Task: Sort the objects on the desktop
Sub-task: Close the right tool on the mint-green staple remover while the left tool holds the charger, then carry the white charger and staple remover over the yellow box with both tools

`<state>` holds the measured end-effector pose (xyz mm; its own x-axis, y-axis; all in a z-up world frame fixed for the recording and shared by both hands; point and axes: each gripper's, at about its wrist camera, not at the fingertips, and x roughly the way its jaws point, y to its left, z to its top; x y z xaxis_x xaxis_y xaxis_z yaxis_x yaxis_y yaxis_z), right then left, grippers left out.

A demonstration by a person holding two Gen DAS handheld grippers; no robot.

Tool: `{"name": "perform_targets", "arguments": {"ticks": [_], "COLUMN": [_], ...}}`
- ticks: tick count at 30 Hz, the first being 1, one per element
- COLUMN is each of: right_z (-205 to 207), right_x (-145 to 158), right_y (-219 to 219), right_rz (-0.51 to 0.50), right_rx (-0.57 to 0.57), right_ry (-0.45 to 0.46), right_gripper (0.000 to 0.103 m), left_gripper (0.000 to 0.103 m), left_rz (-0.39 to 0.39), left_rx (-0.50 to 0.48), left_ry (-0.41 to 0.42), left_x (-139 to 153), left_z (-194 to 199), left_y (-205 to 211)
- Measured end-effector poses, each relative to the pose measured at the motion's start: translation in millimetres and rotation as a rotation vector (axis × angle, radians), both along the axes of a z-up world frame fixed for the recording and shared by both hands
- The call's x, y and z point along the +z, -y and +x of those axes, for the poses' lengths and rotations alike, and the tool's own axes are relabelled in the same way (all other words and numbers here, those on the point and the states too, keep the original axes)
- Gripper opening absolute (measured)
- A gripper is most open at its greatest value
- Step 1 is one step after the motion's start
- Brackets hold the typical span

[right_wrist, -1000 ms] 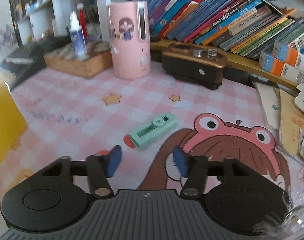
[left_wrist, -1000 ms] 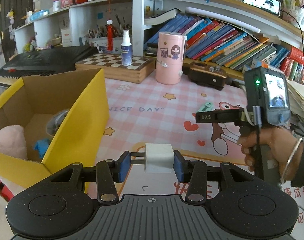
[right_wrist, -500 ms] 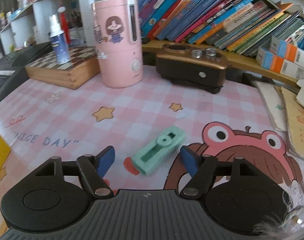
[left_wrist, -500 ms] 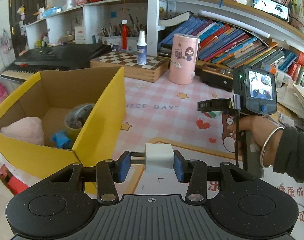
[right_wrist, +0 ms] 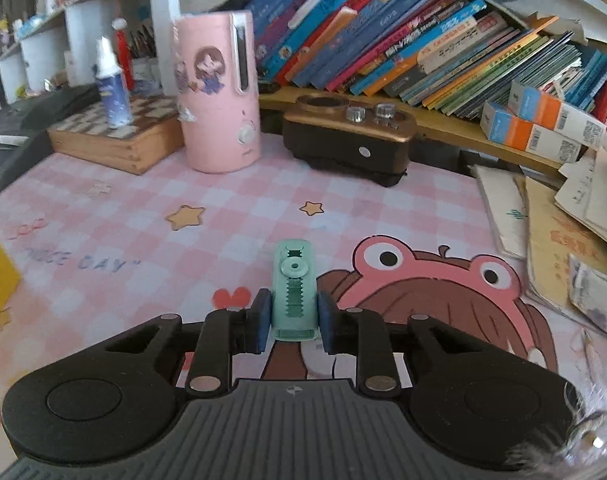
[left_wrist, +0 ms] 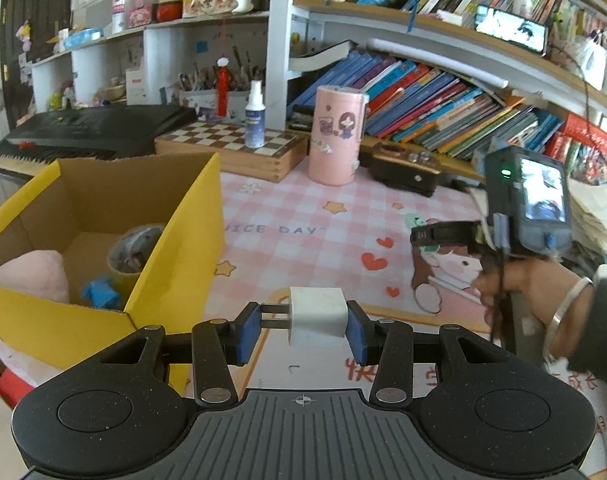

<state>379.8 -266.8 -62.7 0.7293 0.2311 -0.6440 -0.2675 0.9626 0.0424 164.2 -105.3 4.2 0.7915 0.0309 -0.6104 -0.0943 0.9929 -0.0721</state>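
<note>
My left gripper (left_wrist: 301, 326) is clamped on a white charger cube (left_wrist: 316, 315) — prongs against the left pad, held up just right of the yellow box (left_wrist: 175, 248). My right gripper (right_wrist: 291, 320) has closed around the near end of the green correction tape (right_wrist: 294, 294), over the pink checkered mat (right_wrist: 143, 216).

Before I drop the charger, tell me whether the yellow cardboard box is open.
Open: the yellow cardboard box has no lid, and a pink plush and tape roll show inside.
</note>
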Motion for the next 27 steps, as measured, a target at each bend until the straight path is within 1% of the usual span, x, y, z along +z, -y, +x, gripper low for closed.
{"name": "perform_targets", "arguments": {"ticks": [6, 11, 14, 21, 24, 27], "right_z": [-58, -105, -129, -183, -206, -226], "right_x": [37, 68, 81, 97, 98, 96], "right_y": [9, 11, 10, -6, -15, -30], "right_rz": [0.076, 0.111, 0.129, 0.172, 0.199, 0.199], "right_rx": [0.041, 0.044, 0.031, 0.003, -0.021, -0.017], "right_ry": [0.024, 0.041, 0.039, 0.039, 0.033, 0.010], "right_gripper": [0.022, 0.022, 0.022, 0.022, 0.022, 0.022], "left_gripper": [0.043, 0.043, 0.043, 0.043, 0.043, 0.043], "left_rz": [-0.036, -0.049, -0.059, -0.073, -0.085, -0.093], "left_rx": [-0.062, -0.141, -0.170, -0.206, -0.211, -0.208], "left_ry": [0.051, 0.085, 0.099, 0.118, 0.115, 0.111], "left_x": [9, 15, 16, 17, 18, 16], "left_z": [-8, -16, -24, -46, -59, -70], "left_y": [-5, -12, -19, -44, -58, -73]}}
